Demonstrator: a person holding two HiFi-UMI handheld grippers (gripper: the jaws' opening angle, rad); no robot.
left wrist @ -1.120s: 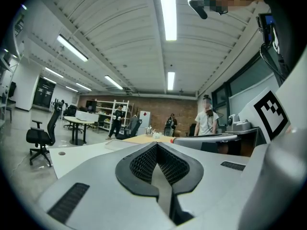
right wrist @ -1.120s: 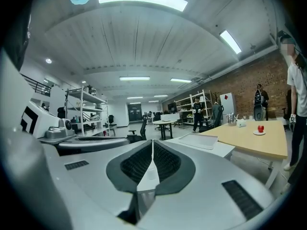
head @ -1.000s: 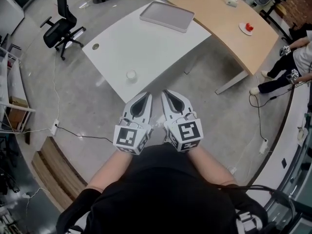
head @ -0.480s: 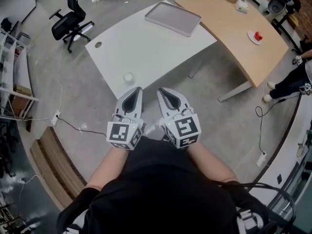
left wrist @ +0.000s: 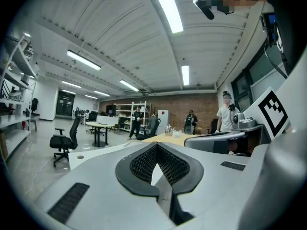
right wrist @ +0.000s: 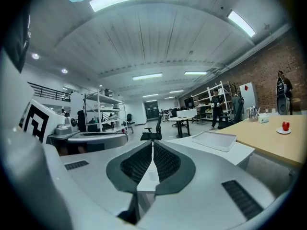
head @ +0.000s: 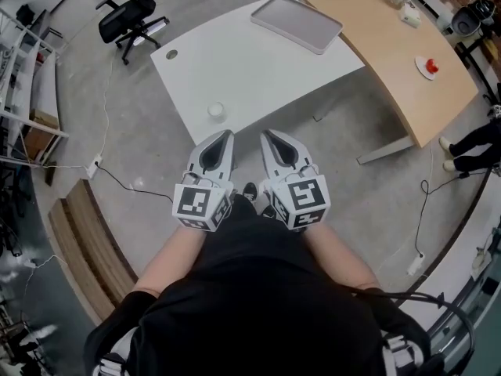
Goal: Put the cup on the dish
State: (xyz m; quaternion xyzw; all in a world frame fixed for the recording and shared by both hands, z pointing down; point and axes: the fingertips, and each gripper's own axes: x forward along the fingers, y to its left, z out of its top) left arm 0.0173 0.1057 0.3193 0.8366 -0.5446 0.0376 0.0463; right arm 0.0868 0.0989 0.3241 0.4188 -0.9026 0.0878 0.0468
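Observation:
A small white cup (head: 216, 110) stands near the front edge of the white table (head: 258, 77). The dish (head: 427, 66), a white plate with a red object on it, lies on the wooden table (head: 391, 45) at the far right; it also shows in the right gripper view as the dish (right wrist: 284, 130). My left gripper (head: 222, 138) and right gripper (head: 271, 136) are held side by side in front of the white table, short of the cup. Both are level, shut and empty: left gripper (left wrist: 156, 145), right gripper (right wrist: 152, 143).
A grey tray (head: 297, 22) lies on the white table's far end. An office chair (head: 133, 18) stands at the back left, shelving (head: 23, 77) at the left. A cable (head: 133, 190) runs across the floor. Another person's legs (head: 473, 143) show at the right edge.
The whole scene has slid slightly in the head view as the person shifted. Both grippers keep side by side, shut and empty, just short of the table edge.

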